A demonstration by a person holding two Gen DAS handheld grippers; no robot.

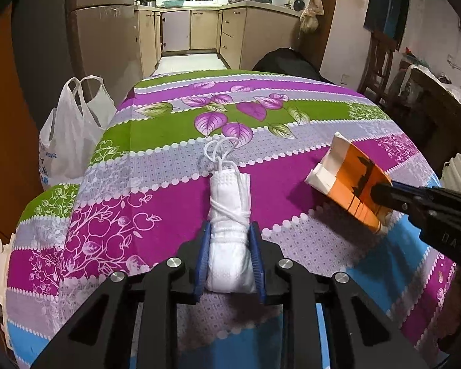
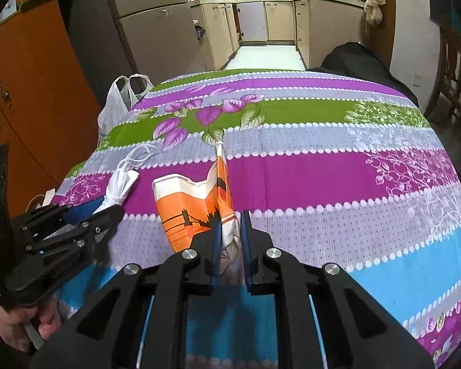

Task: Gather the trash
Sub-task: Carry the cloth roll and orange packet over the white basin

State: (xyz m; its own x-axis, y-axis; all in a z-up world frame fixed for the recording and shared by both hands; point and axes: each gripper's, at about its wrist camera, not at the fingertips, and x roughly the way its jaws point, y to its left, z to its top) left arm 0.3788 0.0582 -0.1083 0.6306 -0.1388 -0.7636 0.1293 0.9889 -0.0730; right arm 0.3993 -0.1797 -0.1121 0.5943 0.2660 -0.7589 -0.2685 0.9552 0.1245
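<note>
A rolled white face mask (image 1: 229,203), bound with its ear loops, lies on the striped floral tablecloth (image 1: 169,203). My left gripper (image 1: 229,230) is shut on its near end, blue pads pressing both sides. In the right wrist view the mask (image 2: 120,187) and left gripper (image 2: 107,207) sit at the left. A crushed orange and white paper cup (image 2: 187,212) is pinched by its flattened wall in my right gripper (image 2: 230,215), which is shut on it. From the left wrist view the cup (image 1: 353,181) tilts off the cloth at the right gripper (image 1: 381,193).
A white plastic bag (image 1: 73,129) hangs open beside the table's left edge. A black bundle (image 1: 285,61) sits behind the far edge, a wooden chair (image 1: 381,58) at right, an orange cabinet (image 2: 30,92) at left. A hand (image 2: 21,323) holds the left gripper's handle.
</note>
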